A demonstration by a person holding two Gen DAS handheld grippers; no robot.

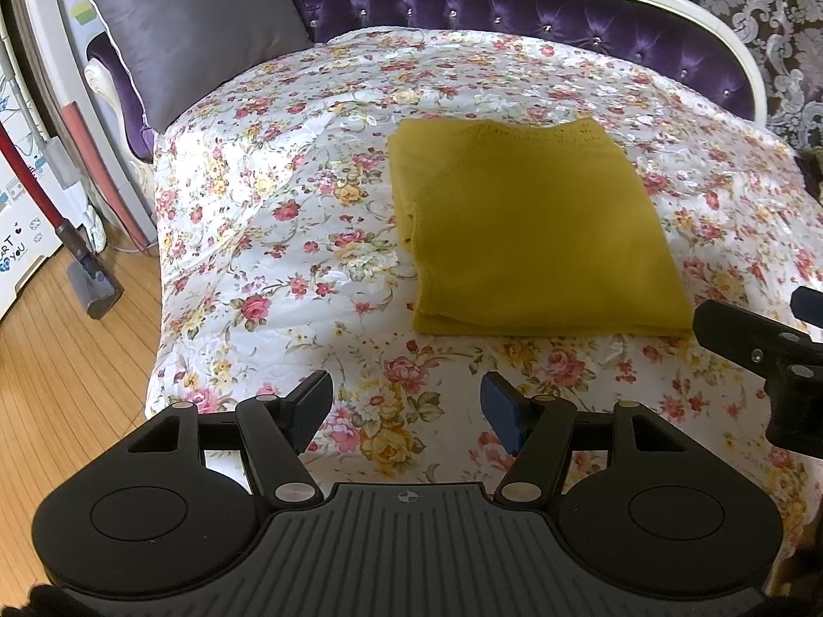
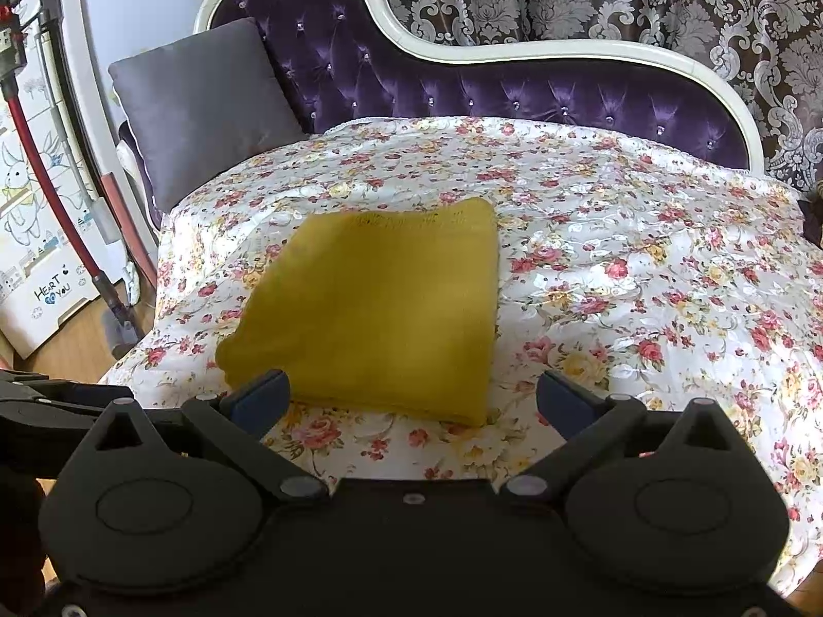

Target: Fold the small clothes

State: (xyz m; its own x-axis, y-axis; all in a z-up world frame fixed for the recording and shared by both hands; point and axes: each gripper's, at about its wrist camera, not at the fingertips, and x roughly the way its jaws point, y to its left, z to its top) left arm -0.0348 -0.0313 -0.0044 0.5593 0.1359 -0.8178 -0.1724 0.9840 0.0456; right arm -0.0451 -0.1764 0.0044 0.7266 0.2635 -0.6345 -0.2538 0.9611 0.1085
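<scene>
Mustard knit garment (image 1: 530,226) lies folded square on the floral bedspread (image 1: 288,205), seemingly finished; hence left gripper (image 1: 406,406) and right gripper (image 2: 411,401) hover short of it, fingers spread, empty.

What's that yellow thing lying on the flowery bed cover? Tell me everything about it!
The yellow garment is a mustard-coloured piece of clothing, soft and knit-looking, folded into a neat, flat rectangle with stacked layers showing at its near edge. A lacy, holey strip runs along its far edge. It lies flat on the flowered cover, nearer the front than the grey cushion. Only the cover touches it; neither hand-held gripper holds it.
</scene>
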